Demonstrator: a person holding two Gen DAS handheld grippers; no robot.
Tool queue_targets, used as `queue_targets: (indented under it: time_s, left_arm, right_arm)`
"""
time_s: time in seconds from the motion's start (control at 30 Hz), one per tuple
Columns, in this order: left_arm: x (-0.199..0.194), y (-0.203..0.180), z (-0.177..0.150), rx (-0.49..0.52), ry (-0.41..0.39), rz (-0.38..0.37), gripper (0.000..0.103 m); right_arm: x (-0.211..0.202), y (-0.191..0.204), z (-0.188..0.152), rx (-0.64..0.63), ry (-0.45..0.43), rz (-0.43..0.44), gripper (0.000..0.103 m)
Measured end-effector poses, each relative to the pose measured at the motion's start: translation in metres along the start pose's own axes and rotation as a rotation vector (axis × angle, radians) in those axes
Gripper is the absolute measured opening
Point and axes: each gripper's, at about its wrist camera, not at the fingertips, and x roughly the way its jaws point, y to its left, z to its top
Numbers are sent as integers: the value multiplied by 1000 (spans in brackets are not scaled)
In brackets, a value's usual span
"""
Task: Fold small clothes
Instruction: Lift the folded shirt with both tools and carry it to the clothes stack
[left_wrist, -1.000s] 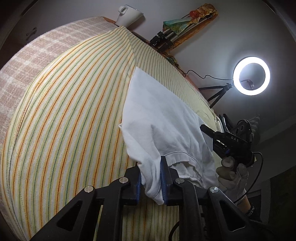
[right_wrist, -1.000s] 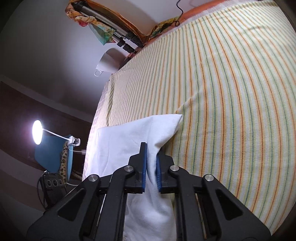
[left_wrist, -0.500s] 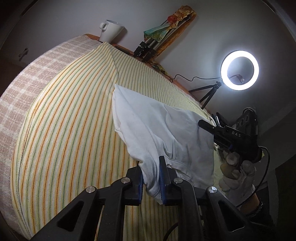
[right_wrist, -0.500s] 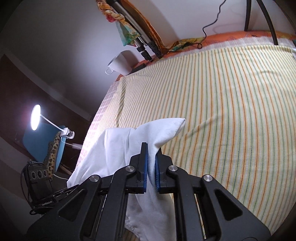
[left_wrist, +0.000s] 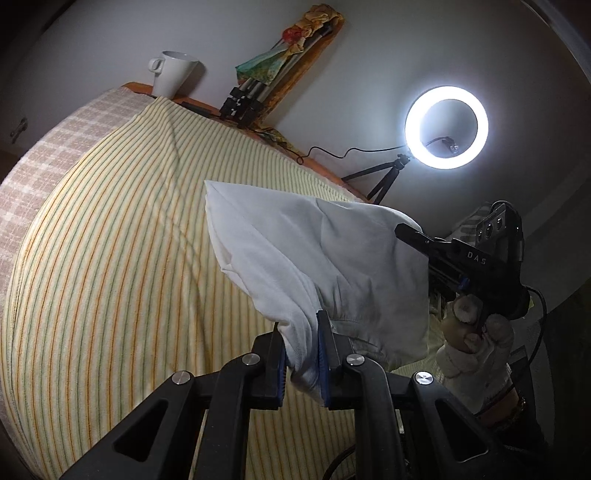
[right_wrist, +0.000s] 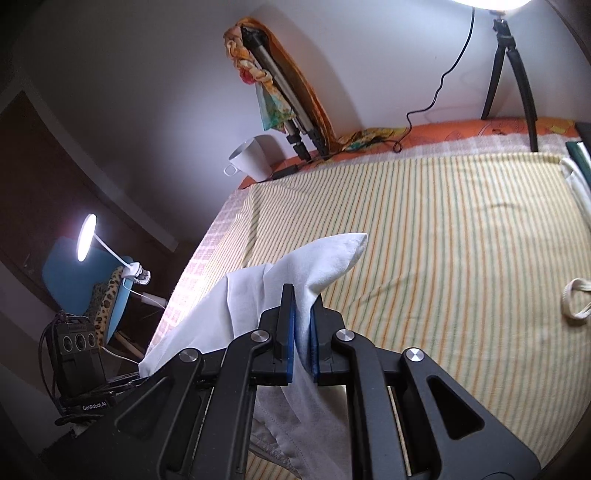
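Whereas the cloth (left_wrist: 332, 266) earlier trailed on the sheet (left_wrist: 110, 258), both the left gripper (left_wrist: 301, 354) and right gripper (right_wrist: 303, 339), clamped on its edges, now hold it higher above it.

Soft matt white cloth garment (left_wrist: 314, 258); woven striped bedspread (left_wrist: 110, 258); glossy mug (left_wrist: 173, 74)

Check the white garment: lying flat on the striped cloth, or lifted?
Lifted. The white garment hangs bunched between the left gripper and right gripper, both clamped on its edges, above the striped cloth.
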Motion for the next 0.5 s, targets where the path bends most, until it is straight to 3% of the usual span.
queue_targets:
  time_s: [0.5]
  left_arm:
    - [58, -97, 29, 167, 53, -60, 11]
  right_arm:
    - [-82, -43, 28, -1, -113, -71, 7]
